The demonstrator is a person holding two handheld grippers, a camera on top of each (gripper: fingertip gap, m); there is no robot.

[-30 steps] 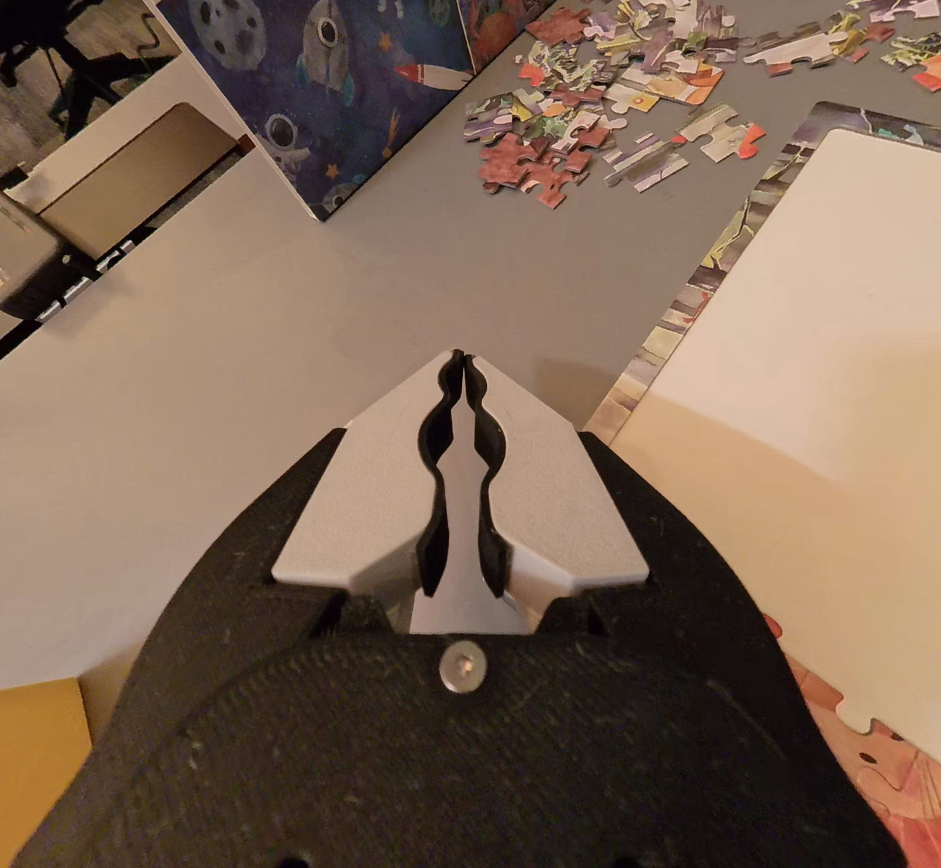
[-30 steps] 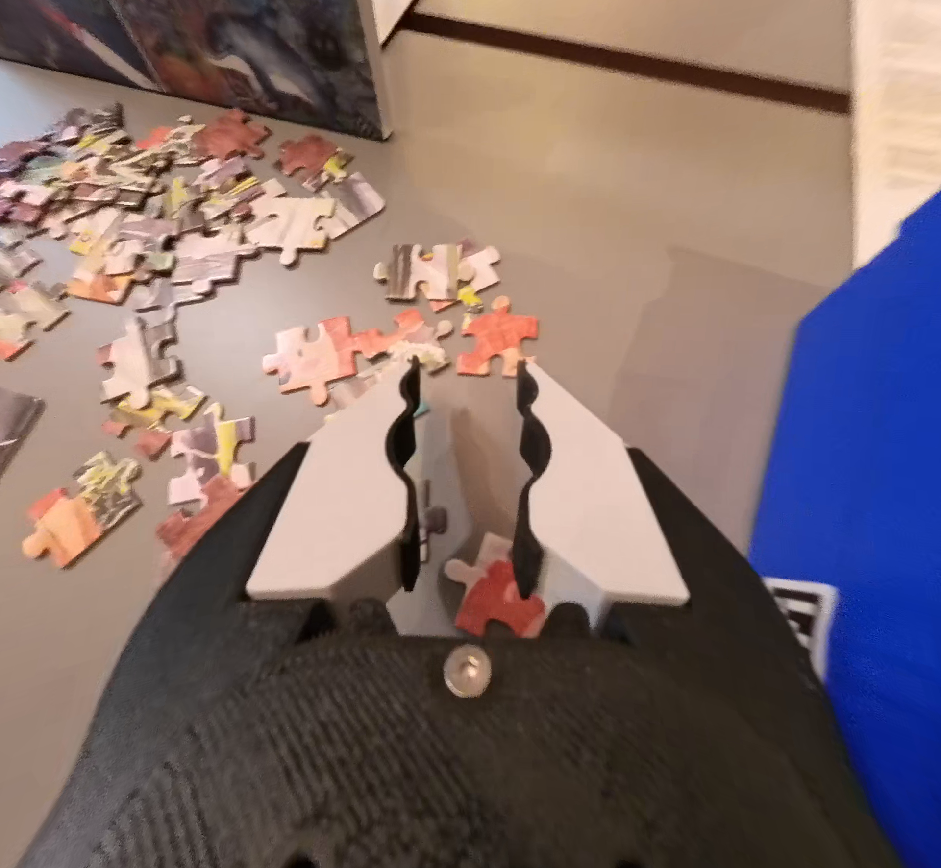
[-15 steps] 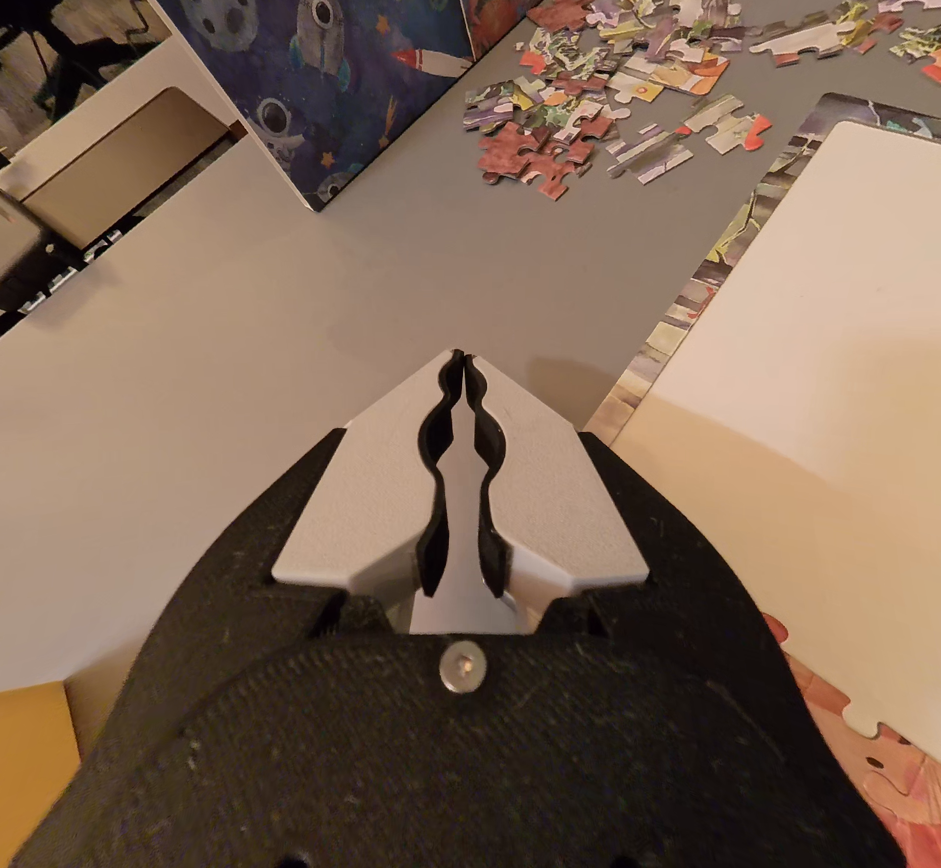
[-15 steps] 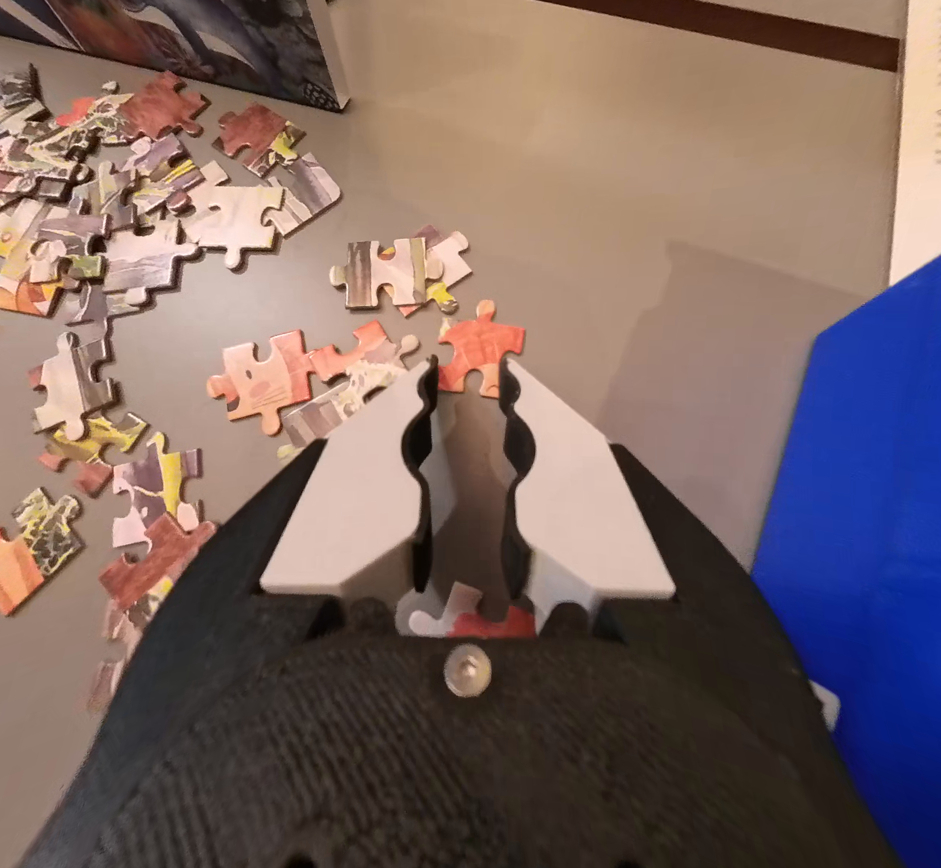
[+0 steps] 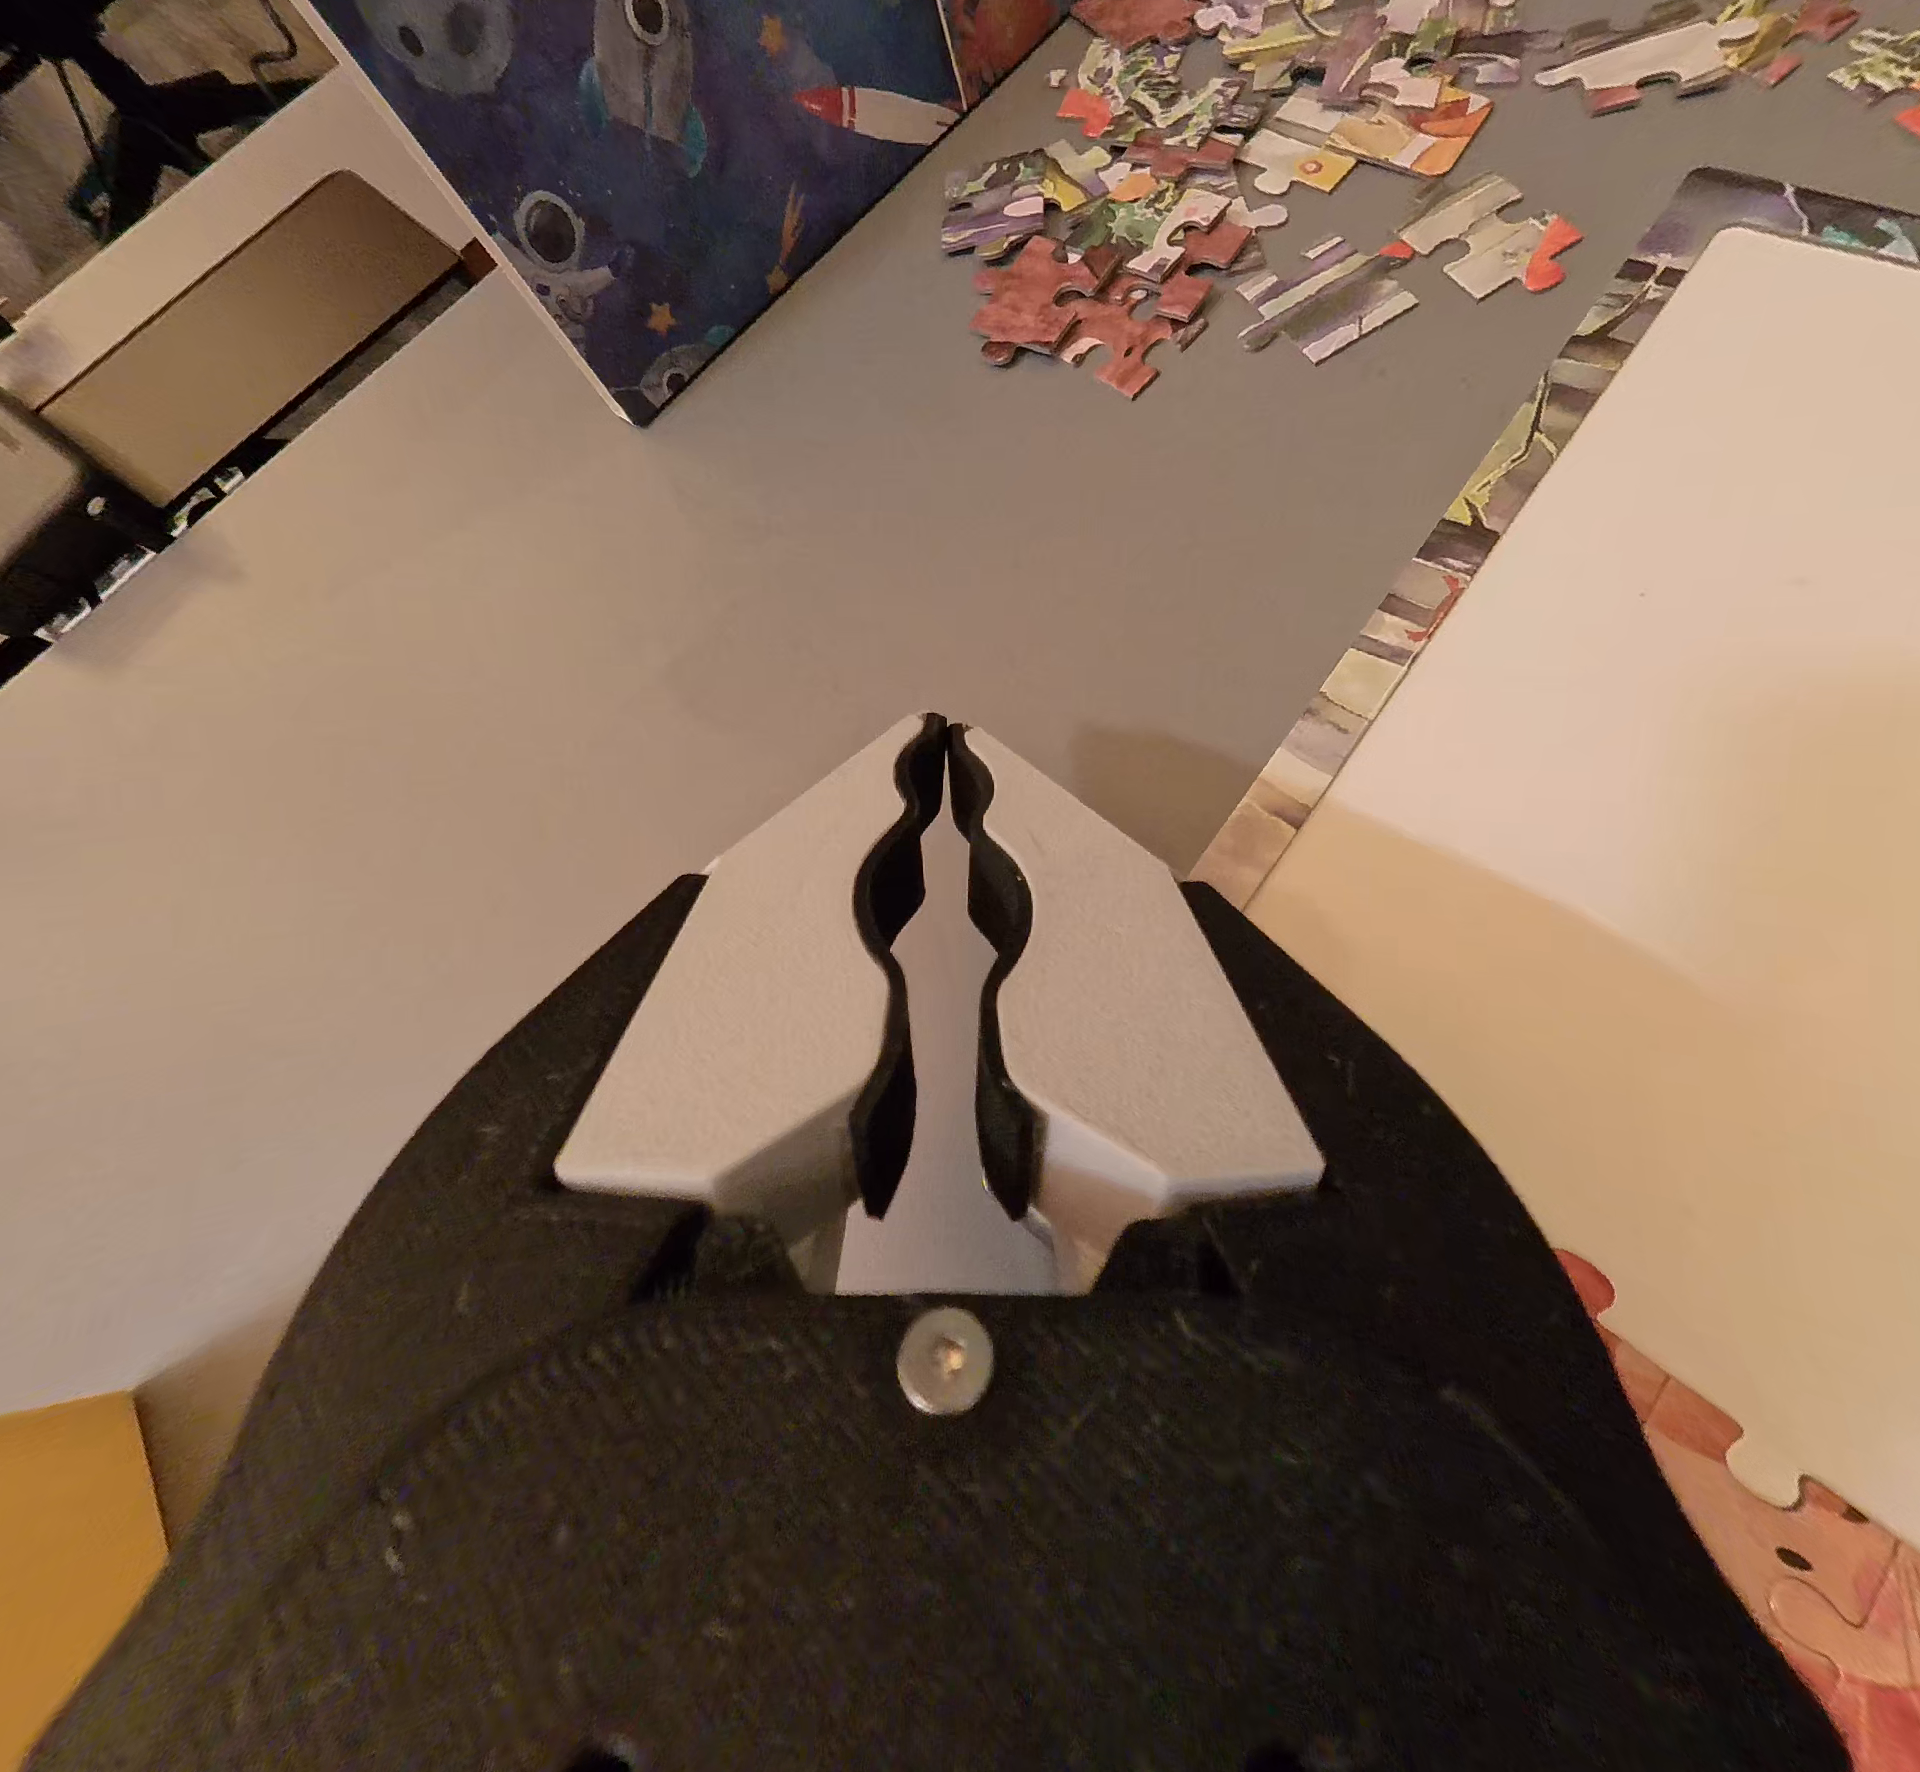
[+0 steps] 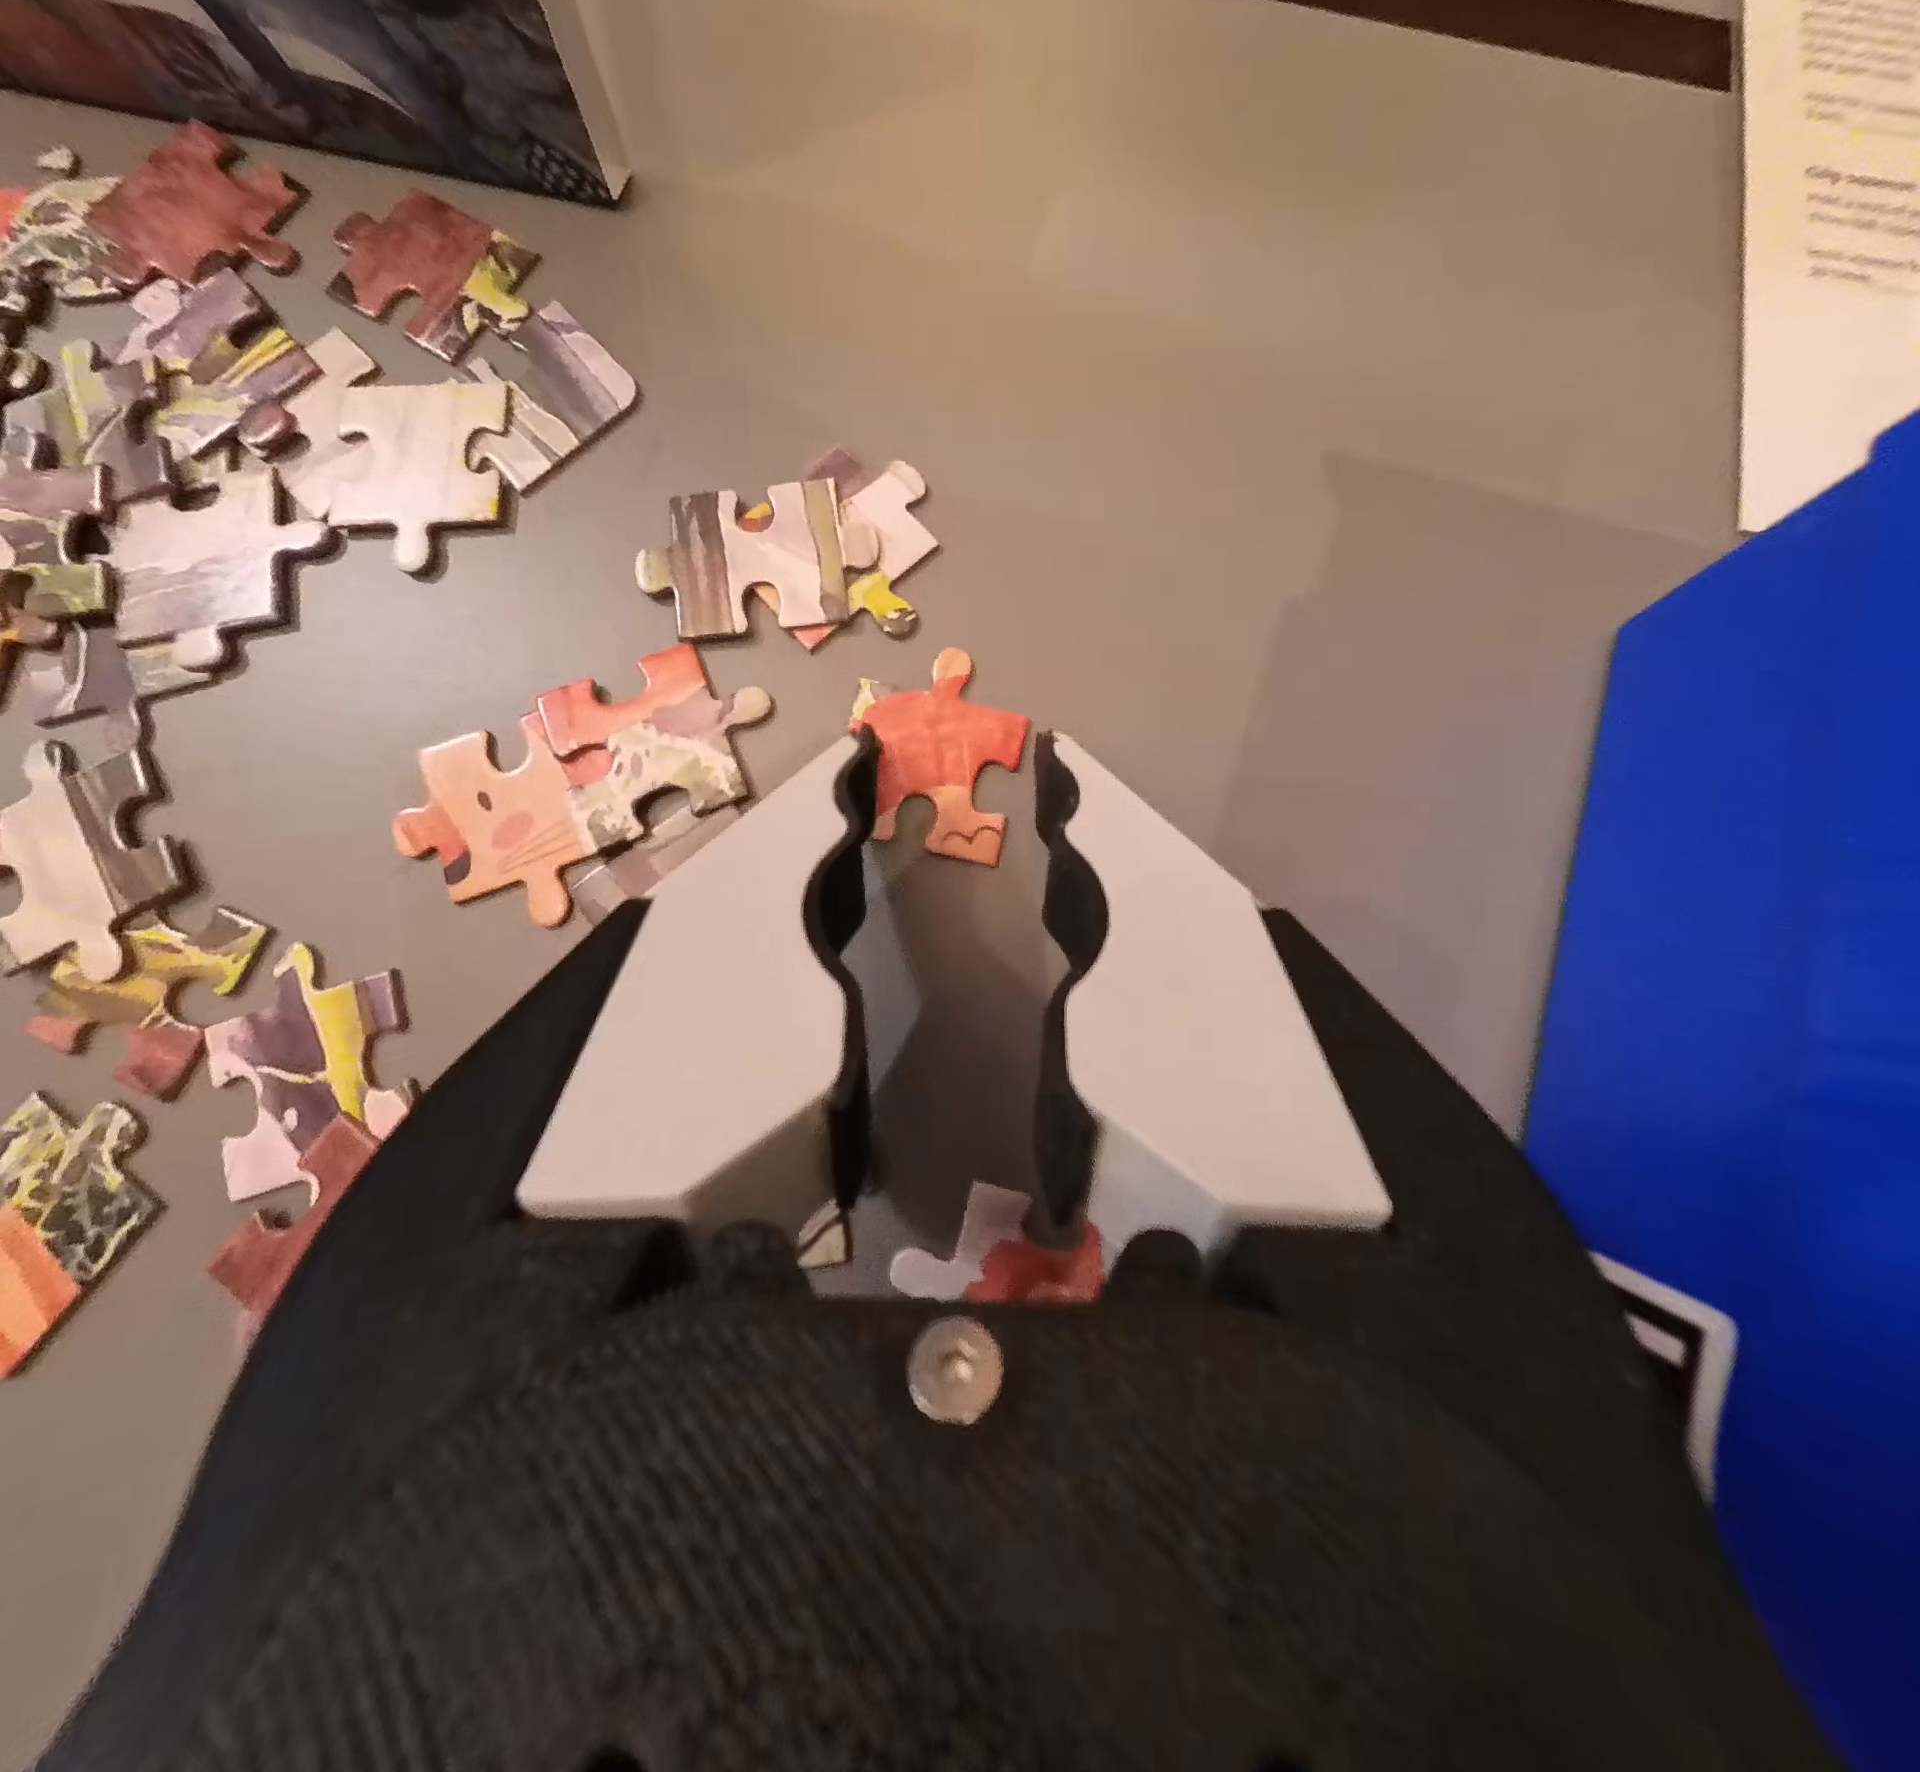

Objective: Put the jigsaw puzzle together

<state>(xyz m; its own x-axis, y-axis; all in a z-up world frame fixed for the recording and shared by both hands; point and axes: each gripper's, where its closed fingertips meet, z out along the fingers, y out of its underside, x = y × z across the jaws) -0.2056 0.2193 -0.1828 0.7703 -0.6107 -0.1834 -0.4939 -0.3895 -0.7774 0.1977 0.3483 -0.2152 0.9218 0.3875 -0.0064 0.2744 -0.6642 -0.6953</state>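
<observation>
Puzzle pieces (image 6: 208, 517) lie scattered on the grey table (image 6: 1091, 351), ahead and to the left of the right gripper (image 6: 948, 746). Its jaws stand apart, empty, and an orange-red piece (image 6: 940, 735) sits flat right between the fingertips. Over on the other side, the left gripper (image 5: 938, 723) hangs closed on nothing above bare tabletop, with the puzzle frame (image 5: 1382, 652) just to its right and the space-themed box (image 5: 644, 91) ahead to the left.

Loose pieces (image 5: 1226, 164) behind puzzle frame (image 5: 1455, 517), box (image 5: 644, 91) left.
</observation>
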